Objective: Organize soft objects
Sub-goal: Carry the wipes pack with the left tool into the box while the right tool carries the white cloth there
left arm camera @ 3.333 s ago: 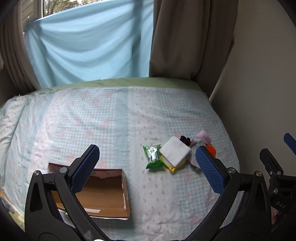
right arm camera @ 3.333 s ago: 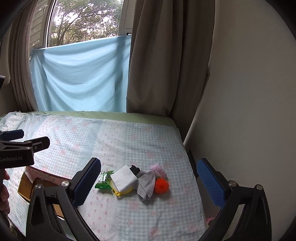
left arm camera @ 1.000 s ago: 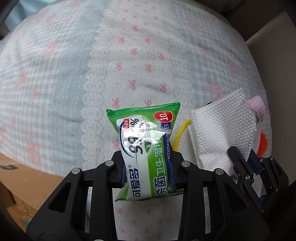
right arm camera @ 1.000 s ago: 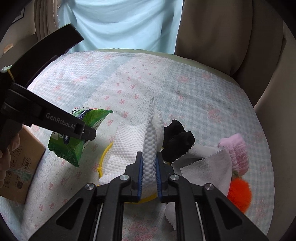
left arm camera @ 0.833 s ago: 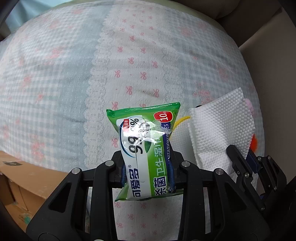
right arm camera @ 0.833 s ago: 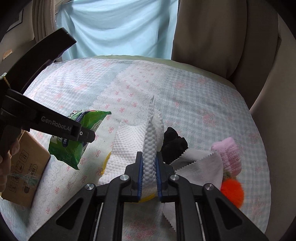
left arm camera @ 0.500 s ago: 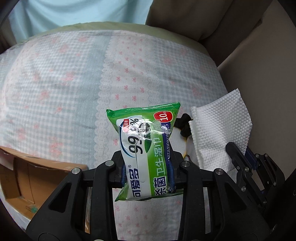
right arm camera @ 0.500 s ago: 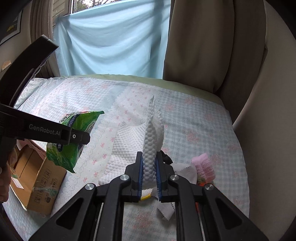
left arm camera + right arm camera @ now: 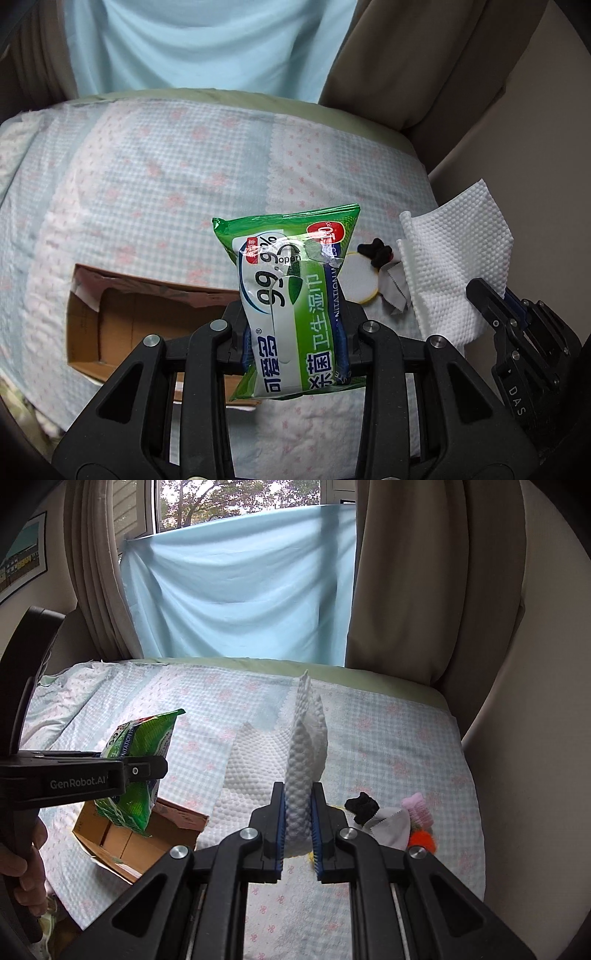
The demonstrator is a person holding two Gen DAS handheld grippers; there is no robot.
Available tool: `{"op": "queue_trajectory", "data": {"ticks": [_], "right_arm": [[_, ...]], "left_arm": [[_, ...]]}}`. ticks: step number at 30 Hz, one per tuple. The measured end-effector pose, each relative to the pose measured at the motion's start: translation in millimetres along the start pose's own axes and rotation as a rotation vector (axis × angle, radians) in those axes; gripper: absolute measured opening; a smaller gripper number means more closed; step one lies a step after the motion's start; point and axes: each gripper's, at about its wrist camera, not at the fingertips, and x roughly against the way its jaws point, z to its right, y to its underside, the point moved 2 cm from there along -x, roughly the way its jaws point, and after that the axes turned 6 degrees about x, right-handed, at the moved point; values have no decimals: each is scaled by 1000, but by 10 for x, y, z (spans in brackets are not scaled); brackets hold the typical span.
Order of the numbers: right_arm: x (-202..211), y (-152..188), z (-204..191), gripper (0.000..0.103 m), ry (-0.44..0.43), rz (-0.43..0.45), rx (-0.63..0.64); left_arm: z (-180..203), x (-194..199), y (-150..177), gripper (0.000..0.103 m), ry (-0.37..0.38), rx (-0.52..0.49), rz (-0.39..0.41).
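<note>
I've got wipes (image 9: 291, 306) clamped in left gripper (image 9: 295, 332), paper towel (image 9: 303, 760) in right gripper (image 9: 298, 830). Box (image 9: 122, 325) looks empty; rest of pile (image 9: 391, 816) remains.

My left gripper (image 9: 295, 325): lower centre of its own view, jaws clamped on a green packet, pointing steeply down. My right gripper (image 9: 298, 830): lower centre of its own view, jaws pinched tight on white paper. My left hand (image 9: 22, 871): lower left edge of the right view, fingers wrapping the handle.
</note>
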Motion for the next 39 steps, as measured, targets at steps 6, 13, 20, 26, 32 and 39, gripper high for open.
{"op": "queue_trajectory", "data": {"ticks": [6,13,20,26,32,39], "right_arm": [[163,-81,-618,11,-8,-21,-17],[81,-91,-1387,11,-2,-94,-103],[-367,120,-2028,11,-31,-246,-191],[-941,348,-2285,11,-65,-364,-228],[-1662,663,-2309,11,-73,-456,-237],[-2030,737,-2327,11,-102,-525,-233]], "left_arm": [[-744,321,81,30,-37,-33,-16],[-1640,315,170,30,-70,-103,-102],[-2218,-176,282,30,-93,-172,-200],[-2516,-809,392,30,-123,-166,-312],[-2622,-1406,447,30,-154,-193,-407],[-2545,-1631,419,31,-156,-240,-441]]}}
